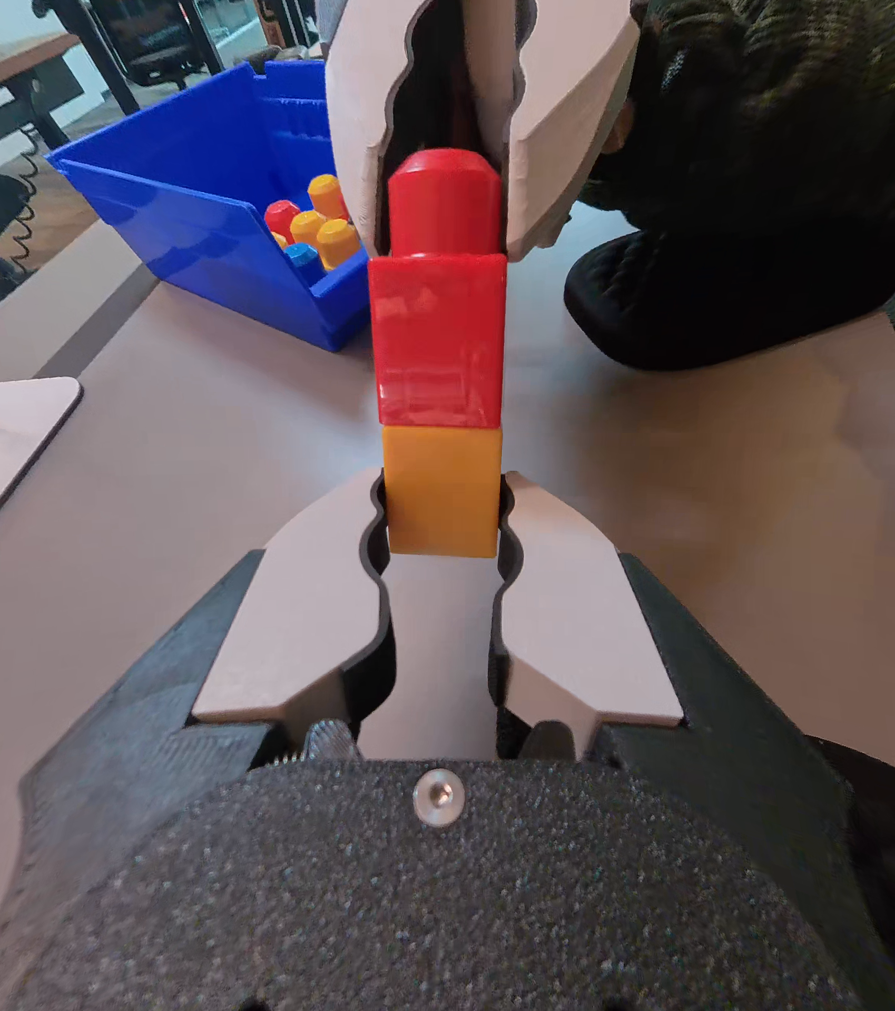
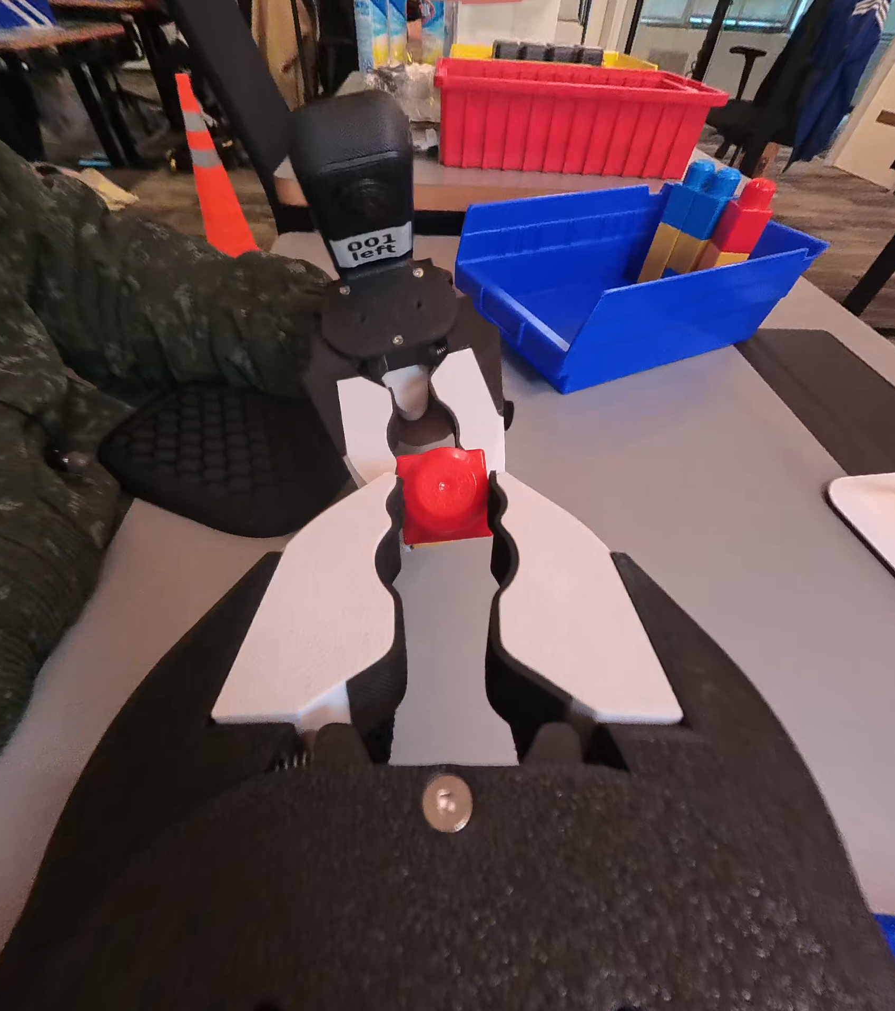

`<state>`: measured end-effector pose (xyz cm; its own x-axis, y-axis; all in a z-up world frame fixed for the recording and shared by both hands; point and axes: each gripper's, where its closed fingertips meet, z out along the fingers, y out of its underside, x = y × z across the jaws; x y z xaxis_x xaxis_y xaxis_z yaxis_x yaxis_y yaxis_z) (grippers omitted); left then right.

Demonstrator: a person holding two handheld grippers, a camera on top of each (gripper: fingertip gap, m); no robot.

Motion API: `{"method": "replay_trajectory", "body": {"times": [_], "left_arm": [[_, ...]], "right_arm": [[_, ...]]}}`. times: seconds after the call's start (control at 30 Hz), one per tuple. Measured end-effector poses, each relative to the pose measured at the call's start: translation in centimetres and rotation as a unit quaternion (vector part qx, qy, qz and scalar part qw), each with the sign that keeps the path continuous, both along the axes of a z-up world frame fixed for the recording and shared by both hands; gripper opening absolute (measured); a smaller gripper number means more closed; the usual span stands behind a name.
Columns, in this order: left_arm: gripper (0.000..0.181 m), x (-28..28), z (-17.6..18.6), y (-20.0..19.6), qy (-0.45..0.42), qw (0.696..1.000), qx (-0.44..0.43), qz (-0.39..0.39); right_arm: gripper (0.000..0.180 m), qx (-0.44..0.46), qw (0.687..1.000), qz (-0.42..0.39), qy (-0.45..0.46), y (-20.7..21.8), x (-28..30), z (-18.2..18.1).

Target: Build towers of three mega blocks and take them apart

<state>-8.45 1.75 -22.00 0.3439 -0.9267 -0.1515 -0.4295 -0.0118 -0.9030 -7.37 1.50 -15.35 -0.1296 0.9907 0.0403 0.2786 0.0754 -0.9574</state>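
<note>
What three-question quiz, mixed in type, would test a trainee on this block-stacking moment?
1. True or false: the left gripper has its fingers on the orange block at the bottom of the stack.
2. Multiple choice: the right gripper is closed on A) a blue block, B) the red block, C) the bin wall.
3. Fill in: the loose blocks in the left wrist view lie in a ____ bin.

Key: 1 true; 2 B; 3 blue.
</note>
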Motion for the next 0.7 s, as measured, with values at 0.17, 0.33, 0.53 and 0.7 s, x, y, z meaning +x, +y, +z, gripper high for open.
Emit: {"method": "replay_trajectory", "body": {"times": [0.17,0.33,0.53,0.7], "left_arm": [[0.036,-1.3,-0.6,0.8,0.037,0.999,0.001,0.019],[0.036,-1.8,-0.1,1.9,0.001,0.999,-0.017,0.049],[0.037,-1.6,-0.3,2.2,0.004,0.998,0.000,0.061],[0.036,-1.8,-0.8,2.5,0.009,0.998,0.001,0.065]], "right_arm": [[0.029,-0.037,0.995,0.012,0.093,0.2,1.3,4.0],[0.029,0.021,0.963,-0.166,0.211,6.8,8.1,11.1],[0.029,0.093,0.857,-0.499,0.089,19.6,17.4,8.4],[0.030,0.045,0.813,-0.569,-0.114,25.2,20.1,1.6]]}}
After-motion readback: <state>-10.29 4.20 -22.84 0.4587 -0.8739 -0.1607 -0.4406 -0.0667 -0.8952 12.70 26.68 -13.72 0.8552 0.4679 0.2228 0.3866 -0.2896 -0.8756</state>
